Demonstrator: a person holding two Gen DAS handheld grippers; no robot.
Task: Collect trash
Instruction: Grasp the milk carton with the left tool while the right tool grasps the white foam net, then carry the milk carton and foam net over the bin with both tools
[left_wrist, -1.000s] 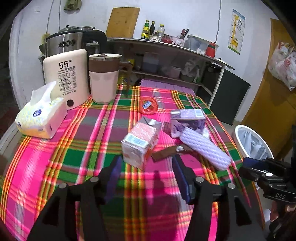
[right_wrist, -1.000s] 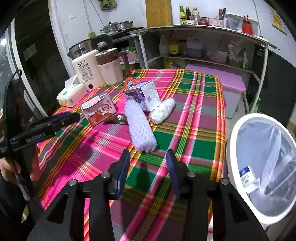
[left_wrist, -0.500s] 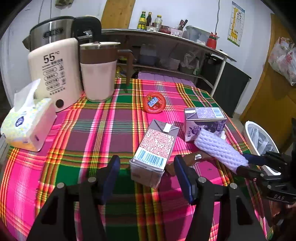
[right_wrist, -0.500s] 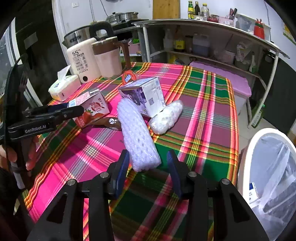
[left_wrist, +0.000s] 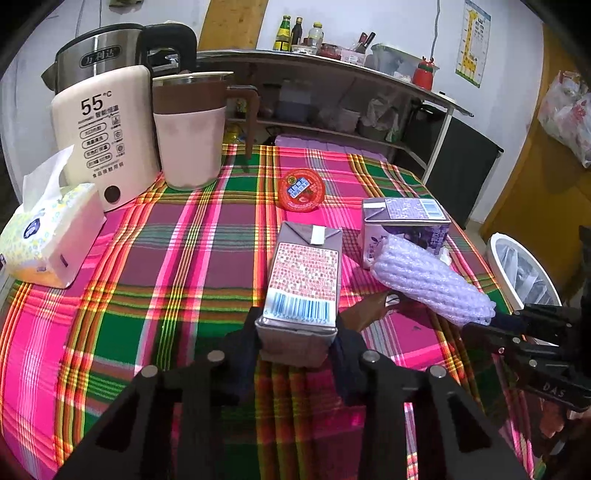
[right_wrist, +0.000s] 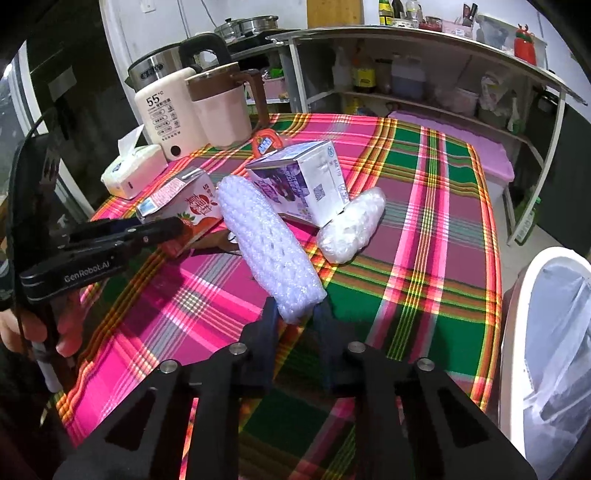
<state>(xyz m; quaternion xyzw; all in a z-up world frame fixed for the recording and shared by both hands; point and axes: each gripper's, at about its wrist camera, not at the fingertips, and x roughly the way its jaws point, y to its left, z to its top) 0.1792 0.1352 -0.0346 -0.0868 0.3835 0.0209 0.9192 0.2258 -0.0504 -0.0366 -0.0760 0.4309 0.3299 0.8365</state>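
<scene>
On the pink-and-green plaid tablecloth (left_wrist: 155, 266), going left to right in the left wrist view, sit a white tissue pack (left_wrist: 51, 236), a cream thermos box marked 55°C (left_wrist: 103, 133) with a steel kettle (left_wrist: 96, 55) behind it, a pink jug with a brown rim (left_wrist: 190, 129), and a round red foil lid (left_wrist: 301, 190).

The left gripper (left_wrist: 295, 341) has its jaws pressed on either side of the near end of the pink strawberry milk carton (left_wrist: 303, 280). The carton lies on its side, long axis running away from the camera, barcode end nearest. Just right of it lies a brown wrapper (left_wrist: 365, 308), partly under the white foam net sleeve (left_wrist: 432, 280).

That sleeve lies slanted, its far end touching the purple-and-white milk carton (left_wrist: 402, 229); its near end sits pinched between the narrowed jaws of the right gripper (right_wrist: 297, 319). In the right wrist view, a crumpled clear plastic wad (right_wrist: 351, 225) rests against the purple carton's right side. Off the table's right edge stands a white bin with a clear liner (right_wrist: 517, 332).
</scene>
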